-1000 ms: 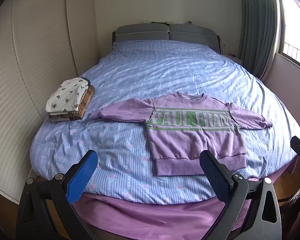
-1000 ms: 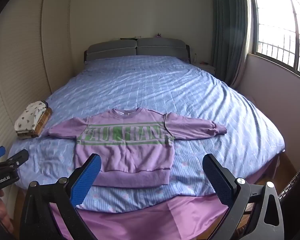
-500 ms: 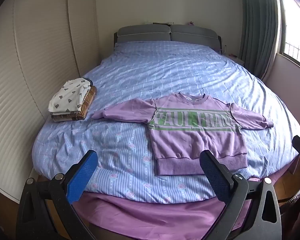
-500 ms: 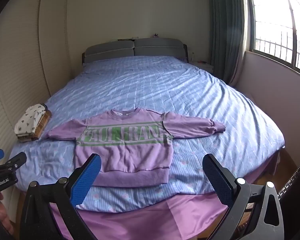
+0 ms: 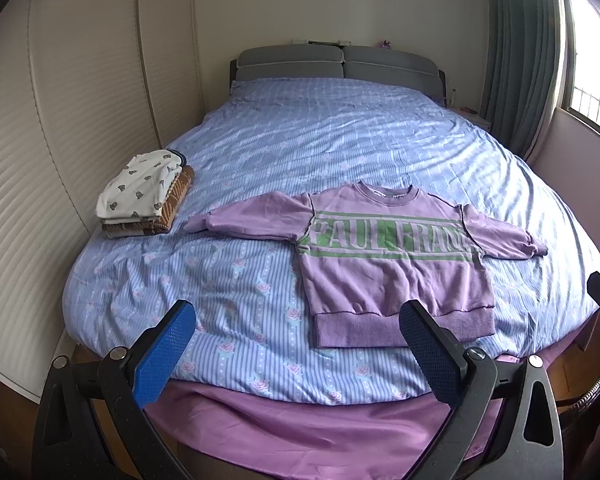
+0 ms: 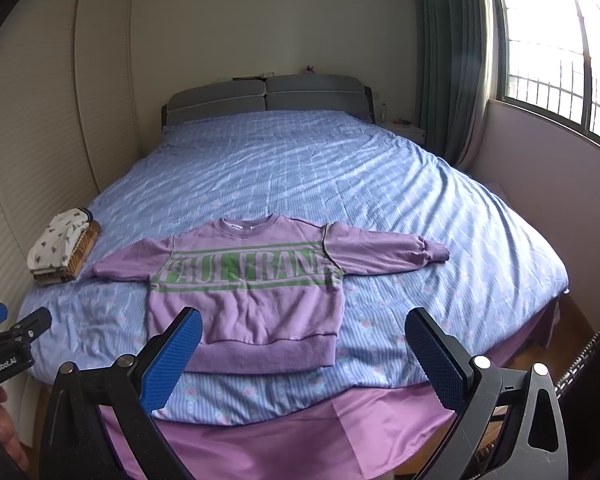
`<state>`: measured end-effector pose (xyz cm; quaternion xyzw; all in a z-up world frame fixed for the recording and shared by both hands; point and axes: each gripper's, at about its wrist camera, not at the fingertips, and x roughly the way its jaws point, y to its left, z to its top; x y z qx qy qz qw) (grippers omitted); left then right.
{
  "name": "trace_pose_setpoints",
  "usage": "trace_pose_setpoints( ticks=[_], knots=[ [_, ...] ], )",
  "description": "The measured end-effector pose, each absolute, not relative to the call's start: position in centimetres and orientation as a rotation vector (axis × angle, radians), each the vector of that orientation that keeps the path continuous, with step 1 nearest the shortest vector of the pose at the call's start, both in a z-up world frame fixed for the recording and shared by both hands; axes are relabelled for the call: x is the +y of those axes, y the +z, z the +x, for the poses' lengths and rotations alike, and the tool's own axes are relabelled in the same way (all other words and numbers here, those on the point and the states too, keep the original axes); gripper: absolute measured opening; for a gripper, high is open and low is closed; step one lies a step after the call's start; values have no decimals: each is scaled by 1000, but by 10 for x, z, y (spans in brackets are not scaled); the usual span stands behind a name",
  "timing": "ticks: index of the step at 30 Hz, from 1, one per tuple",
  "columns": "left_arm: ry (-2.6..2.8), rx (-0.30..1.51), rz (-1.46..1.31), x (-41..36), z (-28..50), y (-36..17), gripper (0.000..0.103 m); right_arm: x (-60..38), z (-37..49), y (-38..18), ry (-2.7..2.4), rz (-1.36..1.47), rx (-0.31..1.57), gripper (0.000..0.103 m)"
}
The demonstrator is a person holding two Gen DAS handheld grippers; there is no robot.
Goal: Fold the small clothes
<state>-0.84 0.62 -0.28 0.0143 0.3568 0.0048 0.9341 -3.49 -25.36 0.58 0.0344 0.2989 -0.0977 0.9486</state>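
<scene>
a small lilac sweatshirt with a green lettered band (image 5: 388,256) lies flat, front up, sleeves spread, near the foot edge of the blue striped floral bedspread (image 5: 340,140). the left gripper (image 5: 296,354) and right gripper (image 6: 304,356) hang above the foot edge, jaws spread wide, empty. a stack of folded small clothes (image 5: 144,196) sits near the sweatshirt's left sleeve.

One purple sweatshirt (image 5: 384,256), one stack of folded clothes (image 5: 144,196), two tools.

Left gripper (image 5: 296,354) & right gripper (image 6: 302,354): black frames, silver screws, blue textured pads; "GenRobot.AI" lettering at 9 o'clock, right-wrist view.
</scene>
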Motion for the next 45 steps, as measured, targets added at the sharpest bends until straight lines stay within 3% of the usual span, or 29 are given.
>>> trace_pose_setpoints(
  ticks=[45],
  knots=[
    [11, 731, 24, 8, -6, -4, 103, -255, -33, 2, -201, 75, 606, 102]
  ],
)
